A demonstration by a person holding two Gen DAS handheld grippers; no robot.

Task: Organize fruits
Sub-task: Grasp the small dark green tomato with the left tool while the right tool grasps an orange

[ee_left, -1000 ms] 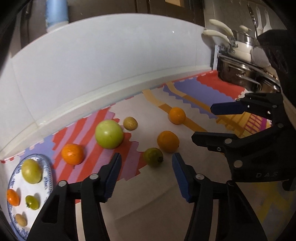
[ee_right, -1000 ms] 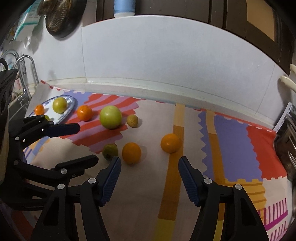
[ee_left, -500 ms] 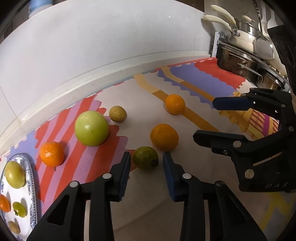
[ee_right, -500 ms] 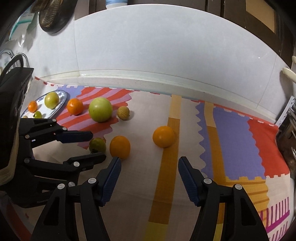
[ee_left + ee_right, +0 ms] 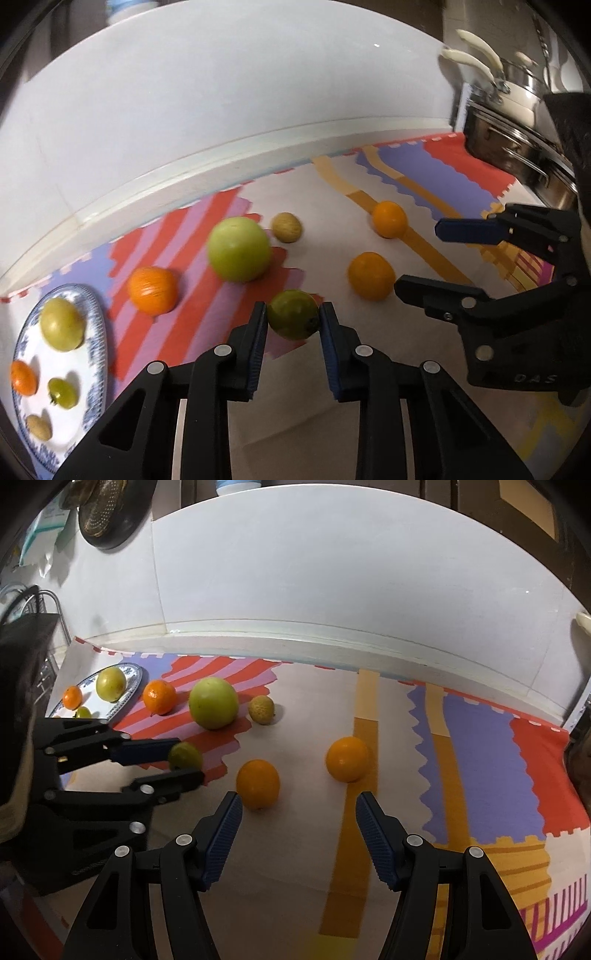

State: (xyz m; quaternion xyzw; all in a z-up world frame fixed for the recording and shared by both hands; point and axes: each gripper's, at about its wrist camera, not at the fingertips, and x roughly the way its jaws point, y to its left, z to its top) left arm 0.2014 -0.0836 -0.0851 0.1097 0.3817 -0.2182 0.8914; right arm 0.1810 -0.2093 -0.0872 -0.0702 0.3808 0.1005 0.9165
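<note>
Four oranges [image 5: 371,275], four green fruits [image 5: 238,248], two brown fruits [image 5: 286,227], one plate [image 5: 96,321].

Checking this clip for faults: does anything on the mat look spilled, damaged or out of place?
Nothing stands out. The loose fruit sits whole on the mat, four pieces lie on the plate, and the left gripper is closed on the small green fruit. The right gripper is open and empty.
</note>
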